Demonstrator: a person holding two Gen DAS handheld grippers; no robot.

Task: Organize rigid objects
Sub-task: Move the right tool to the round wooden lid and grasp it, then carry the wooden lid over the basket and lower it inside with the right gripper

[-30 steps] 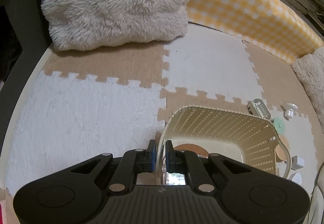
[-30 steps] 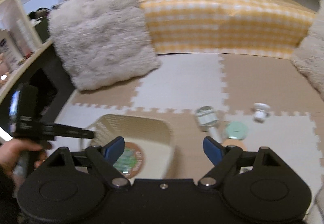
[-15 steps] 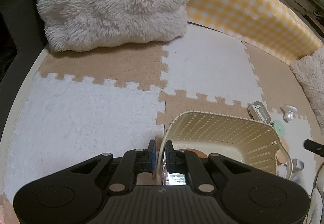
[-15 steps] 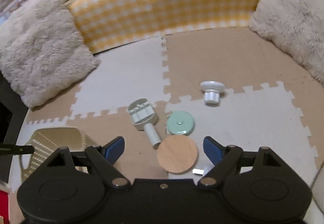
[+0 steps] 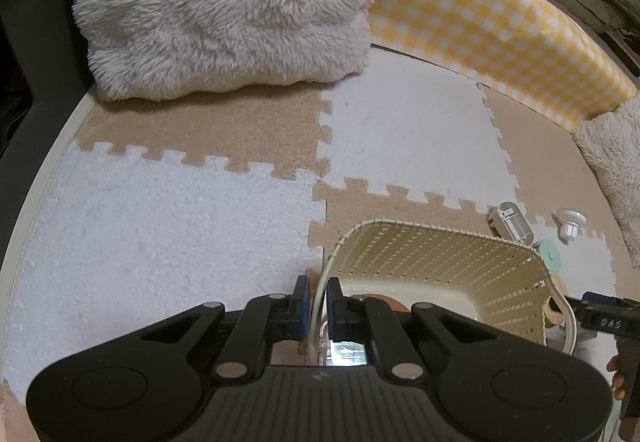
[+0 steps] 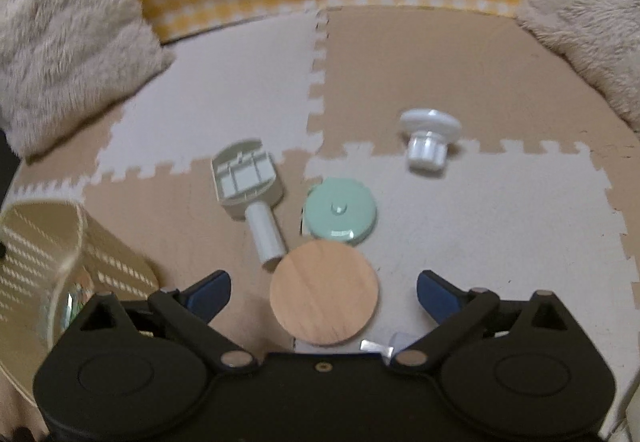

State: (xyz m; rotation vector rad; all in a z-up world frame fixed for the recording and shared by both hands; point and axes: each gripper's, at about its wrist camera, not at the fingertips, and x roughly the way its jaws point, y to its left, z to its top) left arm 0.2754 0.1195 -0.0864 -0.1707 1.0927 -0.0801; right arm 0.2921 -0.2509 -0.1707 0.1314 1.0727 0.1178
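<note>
Scoop [image 6: 248, 188] lies flat on the floor mat [image 6: 500, 226], its long axis running from grey bowl at the far left to white handle at the near right. Just beside it sit a mint lid [image 6: 339, 211], a wooden disc [image 6: 324, 293] and a white knob [image 6: 429, 134]. Right gripper [image 6: 322, 292] hangs over the disc, jaws opening, gripping nothing. Left gripper [image 5: 317, 307] is clenched on the rim of the cream basket [image 5: 440, 262].

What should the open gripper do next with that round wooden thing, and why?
Probably sink a little and close on the wooden disc. The right gripper is opening with the disc lying loose between its fingers, while the left gripper pinches the basket rim.
</note>
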